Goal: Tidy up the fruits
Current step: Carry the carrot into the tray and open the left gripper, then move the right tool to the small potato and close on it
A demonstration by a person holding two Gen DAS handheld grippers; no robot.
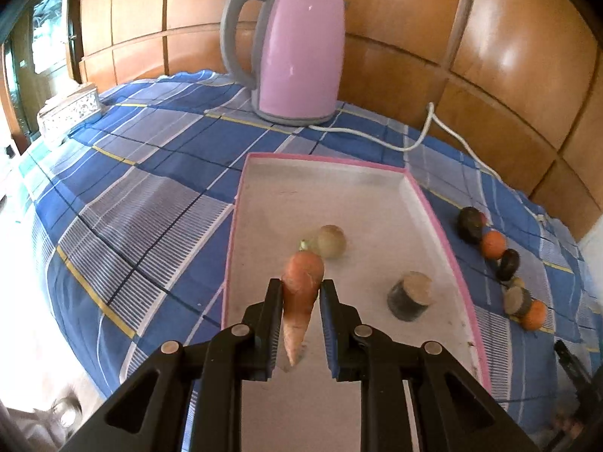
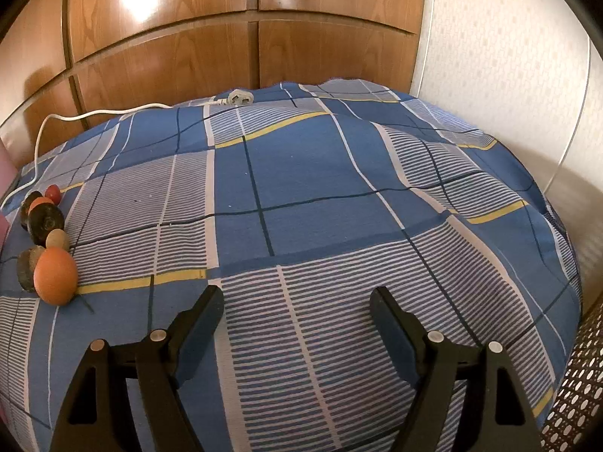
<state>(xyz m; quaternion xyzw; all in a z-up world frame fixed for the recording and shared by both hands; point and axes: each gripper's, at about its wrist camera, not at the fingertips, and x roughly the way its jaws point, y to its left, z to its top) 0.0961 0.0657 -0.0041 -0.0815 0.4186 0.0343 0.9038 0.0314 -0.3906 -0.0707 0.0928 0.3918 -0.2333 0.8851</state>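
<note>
Over the near end of the pink-rimmed tray (image 1: 433,203), the left gripper (image 1: 301,293) is clamped on a carrot (image 1: 301,290), green-stubbed top pointing away, thin tip hanging toward the camera between the pads. On the tray floor at about 1 o'clock from the carrot top lies a pale round fruit (image 1: 331,241); at 4 o'clock stands a short dark cylinder with a tan cut face (image 1: 410,295). Off the tray at 3 o'clock, a row of dark and orange fruits (image 1: 493,245) lies on the blue checked cloth (image 1: 150,188). A pink kettle (image 1: 297,52) stands at 12 o'clock, its white cord (image 1: 426,132) trailing right.

The right gripper (image 2: 296,305) hangs wide open over bare cloth — nothing between its fingers — with an orange fruit (image 2: 54,275) at 9 o'clock heading the same row.
</note>
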